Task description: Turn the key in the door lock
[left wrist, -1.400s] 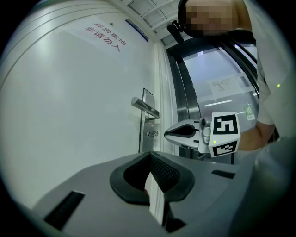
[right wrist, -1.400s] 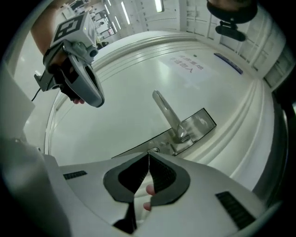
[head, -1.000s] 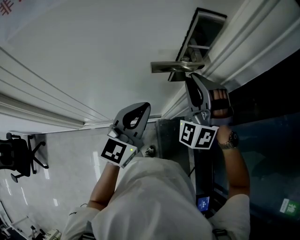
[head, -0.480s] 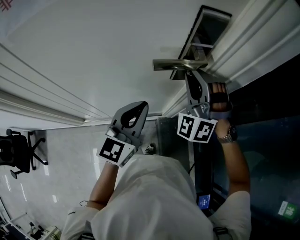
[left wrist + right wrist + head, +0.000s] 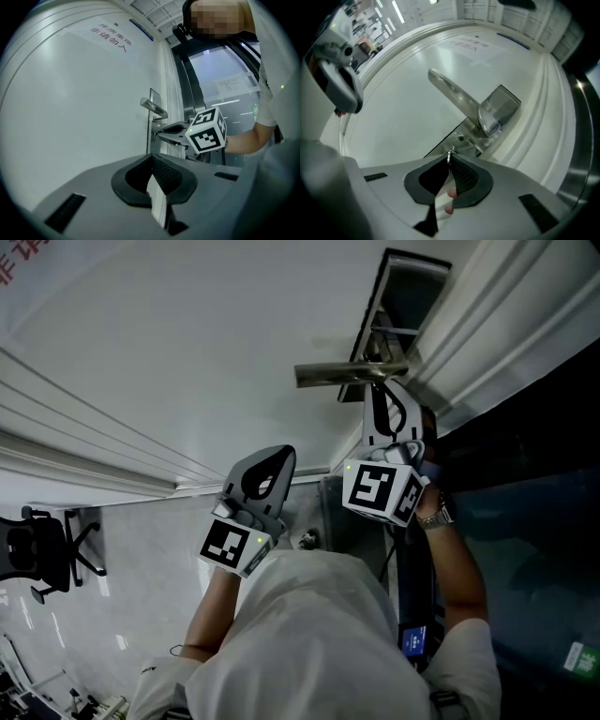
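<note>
Here the key (image 5: 449, 158) shows as a thin metal edge with a small ring, pinched at the very tip of the right tongs (image 5: 450, 165), whose jaws have just been closing and now press on it from both sides. Straight ahead of that tip lies the dark lock plate (image 5: 458, 139); whether the key's blade sits in the keyhole cannot be told. Just above and beyond the right tongs the silver lever handle (image 5: 457, 97) sticks out from the white door (image 5: 403, 108), its free end pointing away to the upper left in the right gripper view. The left tongs (image 5: 152, 165) hang well apart from the lock, off to the left of the right tongs, pointing at the bare door panel with their jaws together and nothing between them. From the left tongs the right pair's marker cube (image 5: 206, 136) shows just below the handle. Behind the left tongs, an office chair (image 5: 42, 554) stands on the glossy floor (image 5: 141, 568).
</note>
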`<state>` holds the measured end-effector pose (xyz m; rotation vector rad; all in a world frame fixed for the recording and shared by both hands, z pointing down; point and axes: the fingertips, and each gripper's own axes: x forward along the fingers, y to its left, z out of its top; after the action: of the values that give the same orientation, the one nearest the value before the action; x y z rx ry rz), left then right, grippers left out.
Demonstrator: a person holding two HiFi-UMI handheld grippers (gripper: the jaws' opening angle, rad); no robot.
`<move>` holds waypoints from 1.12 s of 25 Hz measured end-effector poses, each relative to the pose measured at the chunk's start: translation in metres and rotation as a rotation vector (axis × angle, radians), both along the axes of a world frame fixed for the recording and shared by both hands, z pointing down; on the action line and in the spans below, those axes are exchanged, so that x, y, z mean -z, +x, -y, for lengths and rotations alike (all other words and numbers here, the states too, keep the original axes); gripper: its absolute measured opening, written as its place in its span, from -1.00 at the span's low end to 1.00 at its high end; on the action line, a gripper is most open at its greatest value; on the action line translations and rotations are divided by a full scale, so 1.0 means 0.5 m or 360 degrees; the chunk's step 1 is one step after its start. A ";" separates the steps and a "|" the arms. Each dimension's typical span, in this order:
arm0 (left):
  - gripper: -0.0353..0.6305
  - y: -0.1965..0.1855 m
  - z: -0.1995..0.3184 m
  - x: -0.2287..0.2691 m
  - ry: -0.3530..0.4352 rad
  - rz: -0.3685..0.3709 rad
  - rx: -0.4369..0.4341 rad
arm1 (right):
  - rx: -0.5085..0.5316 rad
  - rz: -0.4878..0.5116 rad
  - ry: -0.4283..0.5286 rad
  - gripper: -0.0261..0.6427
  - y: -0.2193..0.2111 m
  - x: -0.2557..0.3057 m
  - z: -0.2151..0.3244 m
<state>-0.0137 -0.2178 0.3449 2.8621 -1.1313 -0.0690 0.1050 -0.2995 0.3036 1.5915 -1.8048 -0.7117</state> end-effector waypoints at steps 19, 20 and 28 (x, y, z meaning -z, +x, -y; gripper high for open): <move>-0.88 0.012 -0.007 0.000 -0.0003 0.0035 0.0008 | -0.0041 0.2262 -0.0458 -0.86 0.032 -0.004 0.007; -0.88 0.012 -0.008 0.000 -0.0004 0.0035 0.0008 | -0.0052 0.2359 -0.0468 -0.86 0.033 -0.006 0.007; -0.88 0.006 -0.015 -0.005 -0.0011 0.0032 0.0016 | -0.0056 0.2889 -0.0526 -0.87 0.035 -0.010 0.006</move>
<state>-0.0109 -0.2104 0.3473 2.8574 -1.1474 -0.0368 0.1226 -0.3027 0.3085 2.0531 -2.6013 1.5635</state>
